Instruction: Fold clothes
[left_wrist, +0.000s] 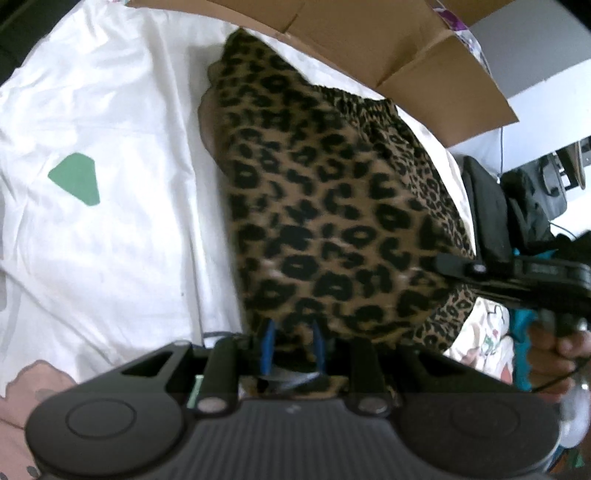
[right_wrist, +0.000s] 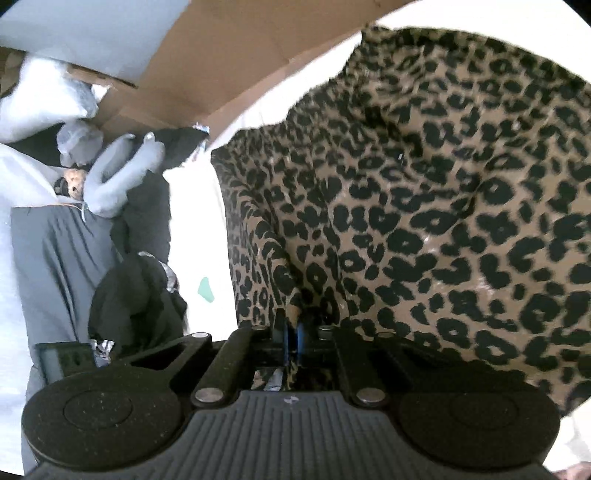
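A leopard-print garment (left_wrist: 332, 206) is pinched at its near edge by the left gripper (left_wrist: 295, 345) and at another edge by the right gripper (right_wrist: 291, 332), and is held over a white sheet (left_wrist: 110, 147). A cardboard box (left_wrist: 406, 48) is seen beyond.

White bed sheet (left_wrist: 110, 122) w/ leopard garment (left_wrist: 332, 206), cardboard box (left_wrist: 424, 55).

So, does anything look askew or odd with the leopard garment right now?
Nothing looks damaged. The leopard-print garment hangs bunched and creased between the left gripper and the right gripper, above the white bedsheet, so its edges are not yet aligned.
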